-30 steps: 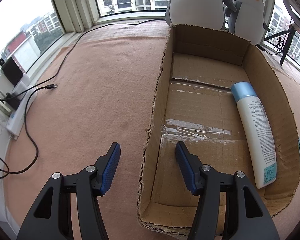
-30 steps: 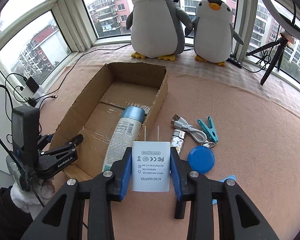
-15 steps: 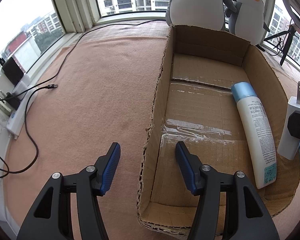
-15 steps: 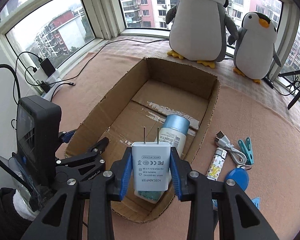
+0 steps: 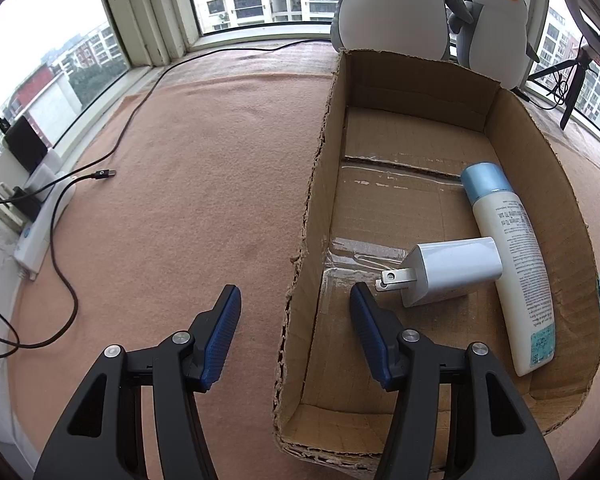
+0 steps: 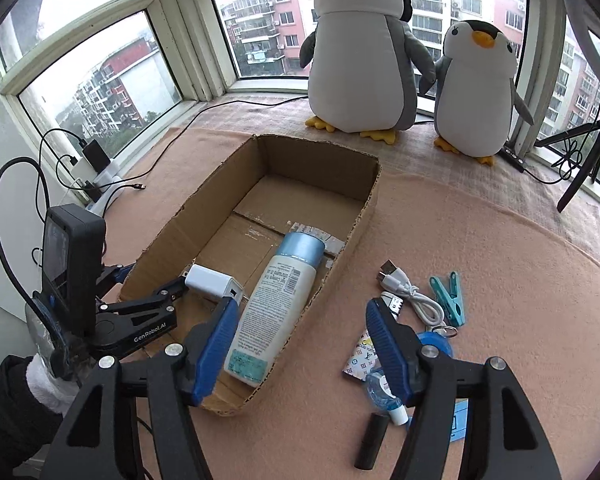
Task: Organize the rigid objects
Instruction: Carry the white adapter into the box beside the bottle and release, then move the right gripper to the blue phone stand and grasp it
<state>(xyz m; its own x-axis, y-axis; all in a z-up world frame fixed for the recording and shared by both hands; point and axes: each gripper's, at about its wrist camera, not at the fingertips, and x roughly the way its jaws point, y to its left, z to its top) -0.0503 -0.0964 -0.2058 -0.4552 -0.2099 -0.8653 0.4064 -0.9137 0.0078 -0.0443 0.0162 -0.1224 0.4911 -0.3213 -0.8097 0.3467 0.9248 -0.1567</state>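
White adapter [image 5: 452, 270]; white bottle [image 5: 512, 264], pale-blue cap; brown box [image 5: 380, 80]; teal clothespin [image 6: 449, 298].

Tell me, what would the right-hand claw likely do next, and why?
Probably swing over to the loose things beside the box, perhaps the white USB cable. The white charger already lies in the cardboard box against the lotion bottle, and the right gripper is opening with nothing between its jaws, so it is free for another item.
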